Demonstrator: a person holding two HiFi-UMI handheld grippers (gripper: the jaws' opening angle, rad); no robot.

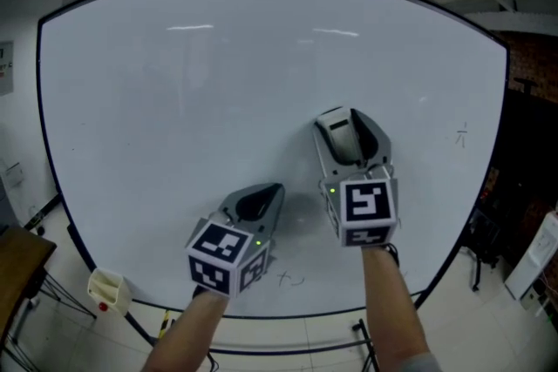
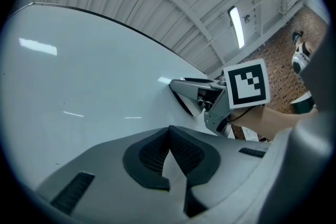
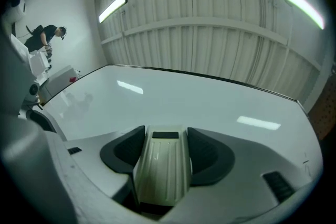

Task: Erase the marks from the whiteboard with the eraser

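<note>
The whiteboard (image 1: 174, 100) fills the head view, mostly blank. A small mark (image 1: 463, 133) sits near its right edge and a faint scribble (image 1: 292, 279) low in the middle. My right gripper (image 1: 345, 128) is shut on the pale eraser (image 3: 164, 165), held against the board right of centre. That eraser (image 1: 338, 125) shows between its jaws from above too. My left gripper (image 1: 259, 203) is lower and to the left, jaws shut with nothing between them (image 2: 169, 157). The right gripper (image 2: 202, 97) also shows in the left gripper view, against the board.
A white holder (image 1: 108, 289) with a red item hangs near the board's lower left corner. A wooden table edge (image 1: 19, 261) is at the far left. Black stands (image 1: 484, 244) and a brick wall (image 1: 532, 65) are on the right. A person (image 3: 46, 35) stands far off.
</note>
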